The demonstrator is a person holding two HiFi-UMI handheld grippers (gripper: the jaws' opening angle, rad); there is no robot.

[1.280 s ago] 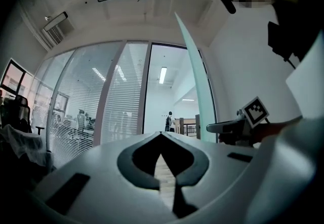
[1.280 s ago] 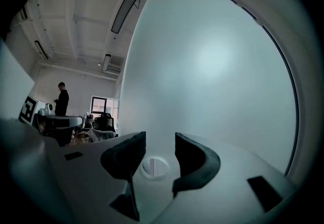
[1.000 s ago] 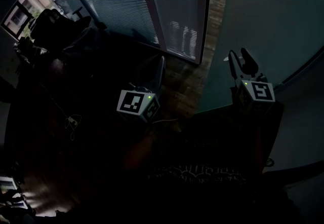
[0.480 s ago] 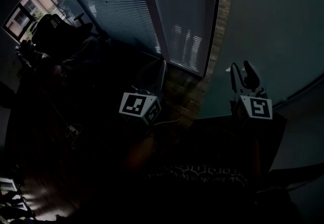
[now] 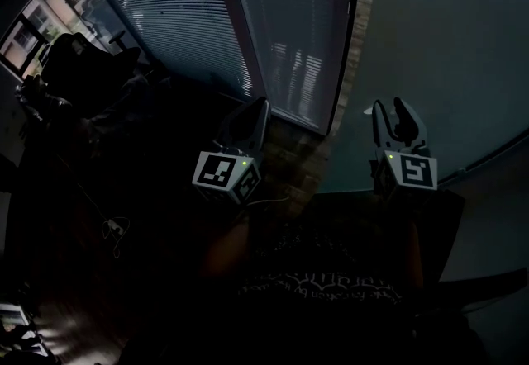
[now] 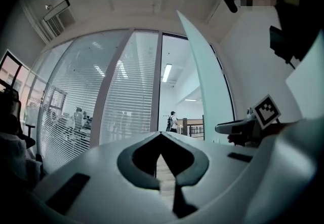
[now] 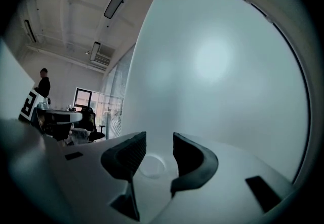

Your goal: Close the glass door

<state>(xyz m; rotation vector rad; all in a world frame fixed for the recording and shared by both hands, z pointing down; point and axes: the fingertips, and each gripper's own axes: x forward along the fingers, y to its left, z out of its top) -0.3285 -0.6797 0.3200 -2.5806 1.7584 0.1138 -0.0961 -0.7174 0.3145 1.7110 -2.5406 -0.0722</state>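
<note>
**Status of tongs.** The left tongs are together at the tips, with nothing between them. The right tongs are slightly apart, and the gap between them is empty.

**Position relative to the glass door.** The right tongs point straight at the frosted face of the glass door, which fills most of the right gripper view. They are close to the panel, but contact cannot be confirmed. In the head view, the left tongs are off the door's free edge, on the opening side, and aim at the doorway.

**Position of the door.** The glass door stands swung open. Beyond its free edge are a strip of wooden floor and the frame post of the blind-covered glass partition.

**Progress.** Judged from these views, closing has not started. The opening is clear, and neither pair of tongs grips any part of the door. Remaining steps: bring the tongs against the panel or its edge, then swing the door to the frame post until it seats.
</note>
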